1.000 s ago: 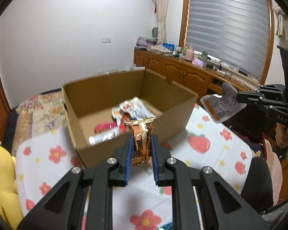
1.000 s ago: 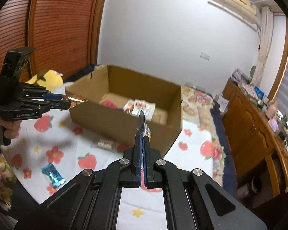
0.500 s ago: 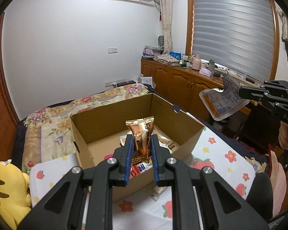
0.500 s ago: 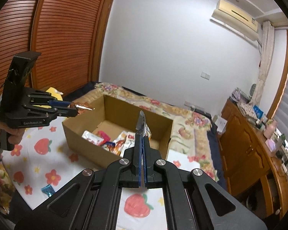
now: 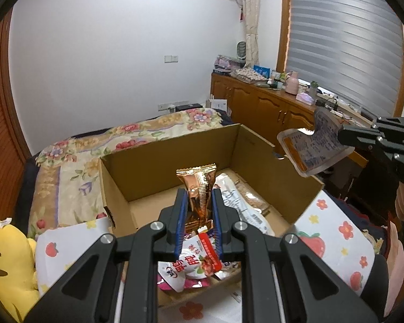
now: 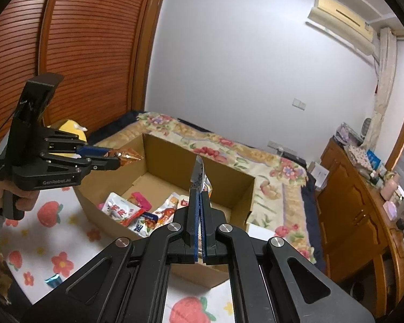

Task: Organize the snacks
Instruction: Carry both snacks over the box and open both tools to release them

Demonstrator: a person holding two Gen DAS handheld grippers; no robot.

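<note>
An open cardboard box (image 5: 266, 167) stands on the flowered cloth and holds several snack packets (image 5: 191, 263). My left gripper (image 5: 198, 196) is shut on a copper foil snack packet (image 5: 198, 188) and holds it above the box's near side. My right gripper (image 6: 200, 196) is shut on a flat white and orange pouch (image 6: 199, 177), seen edge-on, above the box (image 6: 175, 167). That pouch (image 5: 315, 145) hangs over the box's right wall in the left wrist view. The left gripper (image 6: 121, 158) with the copper packet (image 6: 128, 158) shows over the box's left wall in the right wrist view.
A white cloth (image 6: 54, 242) with strawberries and flowers covers the table; a small blue candy (image 6: 53, 280) lies on it at lower left. A yellow plush toy (image 5: 5, 258) sits to the left. A floral bed (image 5: 148, 134) lies behind the box and wooden cabinets (image 5: 269, 107) line the right wall.
Both grippers have risen and moved in over the box with their packets still held. The box now sits lower and closer in both views, its contents under the fingers.
</note>
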